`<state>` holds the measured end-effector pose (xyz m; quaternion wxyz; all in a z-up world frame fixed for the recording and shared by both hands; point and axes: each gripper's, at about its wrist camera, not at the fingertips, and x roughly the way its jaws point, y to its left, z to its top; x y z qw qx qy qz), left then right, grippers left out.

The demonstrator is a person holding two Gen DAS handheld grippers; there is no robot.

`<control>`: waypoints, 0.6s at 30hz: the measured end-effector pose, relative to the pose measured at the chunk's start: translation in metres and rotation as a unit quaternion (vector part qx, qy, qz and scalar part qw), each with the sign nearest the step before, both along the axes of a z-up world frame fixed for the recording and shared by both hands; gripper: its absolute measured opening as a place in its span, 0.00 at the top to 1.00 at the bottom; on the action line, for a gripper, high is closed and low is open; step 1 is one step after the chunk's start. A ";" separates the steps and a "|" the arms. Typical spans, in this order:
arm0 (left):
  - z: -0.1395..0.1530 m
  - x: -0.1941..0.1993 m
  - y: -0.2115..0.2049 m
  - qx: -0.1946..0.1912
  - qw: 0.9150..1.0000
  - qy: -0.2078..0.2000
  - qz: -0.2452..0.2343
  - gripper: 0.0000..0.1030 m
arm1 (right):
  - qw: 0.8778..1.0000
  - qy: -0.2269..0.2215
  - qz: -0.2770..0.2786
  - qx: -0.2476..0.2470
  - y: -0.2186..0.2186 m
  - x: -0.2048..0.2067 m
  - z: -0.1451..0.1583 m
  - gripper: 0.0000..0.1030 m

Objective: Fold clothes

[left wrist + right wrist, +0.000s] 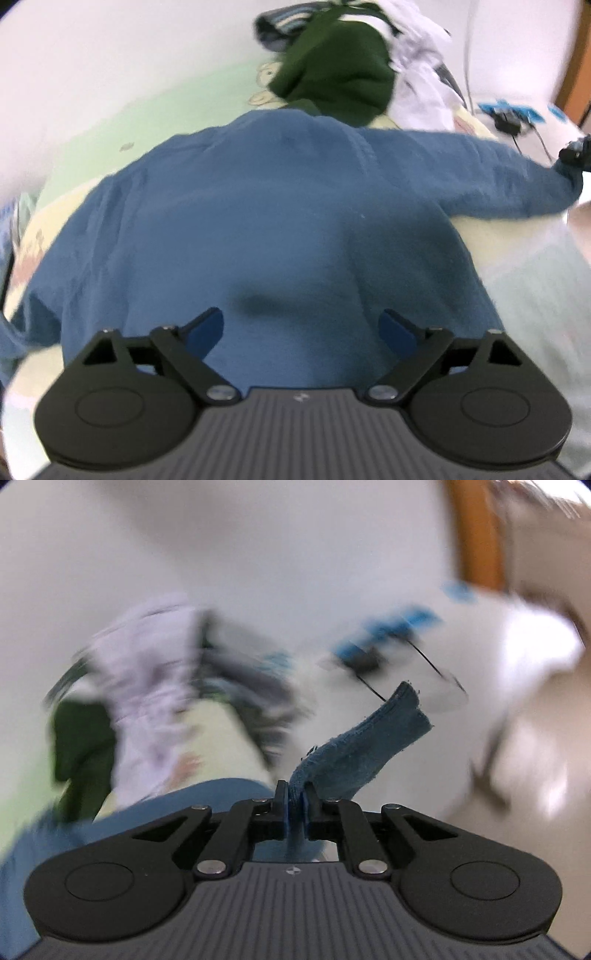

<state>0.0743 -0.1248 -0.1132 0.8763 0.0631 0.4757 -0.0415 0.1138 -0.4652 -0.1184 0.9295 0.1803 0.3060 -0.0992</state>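
Clothes: four in sight, namely one blue sweater [266, 221], one green garment [340, 74], one white garment [421, 74] and one striped piece [284, 22] at the far edge.
Sweater: spread flat on the bed [92, 129], near and central, one sleeve [517, 177] stretched out to the right.
Pile: green, white and striped pieces bunched together beyond the sweater.
Left tool [301, 328]: hovers low over the sweater's near part, jaws wide apart, holding nothing.
Right tool [295, 805]: jaws clamped on the sleeve end [362, 738], which sticks up and forward past the fingers; the background there is blurred.
Right tool seen from left view: a small dark shape [574, 149] at the sleeve's far right tip.
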 end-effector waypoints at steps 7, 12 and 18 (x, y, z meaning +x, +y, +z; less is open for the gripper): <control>0.014 0.017 0.037 -0.068 0.997 0.004 0.047 0.14 | 0.964 -0.052 0.199 -0.168 0.102 0.004 0.010 0.92; 0.023 0.038 0.029 -0.083 0.996 -0.007 0.023 0.12 | 0.898 -0.056 0.325 -0.291 0.165 -0.006 -0.018 0.92; 0.005 0.071 -0.002 -0.128 0.991 0.030 -0.026 0.21 | 0.862 -0.064 0.373 -0.338 0.181 -0.024 -0.029 0.92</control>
